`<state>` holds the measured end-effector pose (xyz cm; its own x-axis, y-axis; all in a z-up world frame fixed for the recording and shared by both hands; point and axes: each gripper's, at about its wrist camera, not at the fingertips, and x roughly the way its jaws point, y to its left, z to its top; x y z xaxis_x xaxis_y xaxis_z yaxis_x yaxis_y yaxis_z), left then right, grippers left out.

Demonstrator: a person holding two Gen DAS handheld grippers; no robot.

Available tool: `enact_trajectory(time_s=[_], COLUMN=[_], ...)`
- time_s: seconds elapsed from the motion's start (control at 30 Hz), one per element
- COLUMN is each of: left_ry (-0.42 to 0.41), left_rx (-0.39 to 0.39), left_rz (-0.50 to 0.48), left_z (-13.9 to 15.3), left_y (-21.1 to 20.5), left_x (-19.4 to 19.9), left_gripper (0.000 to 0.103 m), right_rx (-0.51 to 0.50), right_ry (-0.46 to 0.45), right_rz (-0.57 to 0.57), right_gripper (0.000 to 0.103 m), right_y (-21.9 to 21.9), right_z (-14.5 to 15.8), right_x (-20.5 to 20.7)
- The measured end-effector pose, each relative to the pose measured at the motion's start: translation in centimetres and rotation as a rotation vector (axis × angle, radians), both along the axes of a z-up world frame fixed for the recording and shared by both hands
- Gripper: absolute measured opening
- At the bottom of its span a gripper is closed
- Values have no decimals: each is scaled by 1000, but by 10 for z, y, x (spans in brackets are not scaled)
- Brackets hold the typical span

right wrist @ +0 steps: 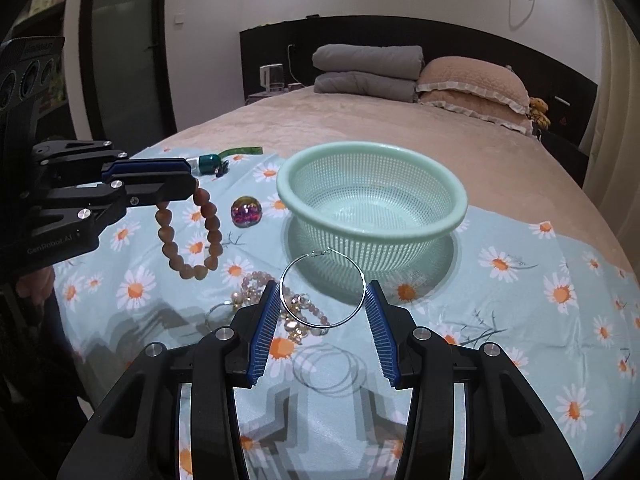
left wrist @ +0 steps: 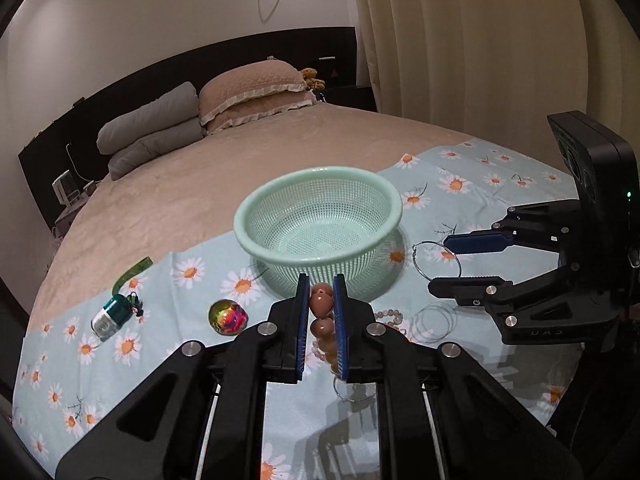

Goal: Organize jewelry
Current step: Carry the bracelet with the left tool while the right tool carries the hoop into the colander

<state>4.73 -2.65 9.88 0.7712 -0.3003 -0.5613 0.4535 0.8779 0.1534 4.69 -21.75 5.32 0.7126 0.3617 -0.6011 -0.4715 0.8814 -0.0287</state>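
My left gripper (left wrist: pixel 322 296) is shut on a brown bead bracelet (left wrist: pixel 321 307) and holds it in the air just in front of the mint green basket (left wrist: pixel 256 216). In the right wrist view the bracelet (right wrist: pixel 188 232) hangs from the left gripper (right wrist: pixel 188 178), left of the basket (right wrist: pixel 460 200). My right gripper (right wrist: pixel 322 294) grips a large silver hoop earring (right wrist: pixel 323 288) across its width between widely spread fingers, above a pile of pink bead jewelry (right wrist: pixel 276 300). The basket looks empty.
A daisy-print cloth (right wrist: pixel 540 300) covers the near end of the bed. On it lie an iridescent ball (right wrist: pixel 247 211), a teal bottle with a green ribbon (right wrist: pixel 210 163), and thin silver rings (right wrist: pixel 328 368). Pillows (right wrist: pixel 472 84) and folded grey blankets lie at the far end.
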Motion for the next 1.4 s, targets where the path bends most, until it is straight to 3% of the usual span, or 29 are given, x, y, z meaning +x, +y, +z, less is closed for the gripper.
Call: enact_trajectory(time_s=[0.27,0.43,0.63,0.7,0.73,0.77,0.87,0.97,1.27,1.4], left_ry=[-80,-94,-51,-81,-115,-154,-188,-217,-81,-43], left_rx=[14,-9,5,41,50,49,94,107,49,58], left_rz=[3,-32,-71,-35,-9,2,18,63,95,110], left_z=[56,64,49,42,41,42,47,51,37,23], left_y=[0,-7,-21,-24,-22,-19,-13,-6,15,20], left_x=[41,79,112,114,113,108,102,98,92,87], left_gripper=[12,12,14,54,93,97,97,97,97,97], right_rx=[-40,10,-57,-70,-79,-88,-81,-65,-107,-127], right_ry=[-86,-45,-18,-28,-42,-57,-72,-64,-52,-52], right_rz=[-30,-45,-54,-81,-92,-92,-97,-96,-45,-24], right_gripper=[42,42,42,59,71,74,85,85,86,86], right_y=[7,7,16,14,12,10,-1,-8,-9,-9], right_z=[62,57,37,32,31,31,33,33,32,31], right_x=[38,77,110,115,114,113,106,102,84,76])
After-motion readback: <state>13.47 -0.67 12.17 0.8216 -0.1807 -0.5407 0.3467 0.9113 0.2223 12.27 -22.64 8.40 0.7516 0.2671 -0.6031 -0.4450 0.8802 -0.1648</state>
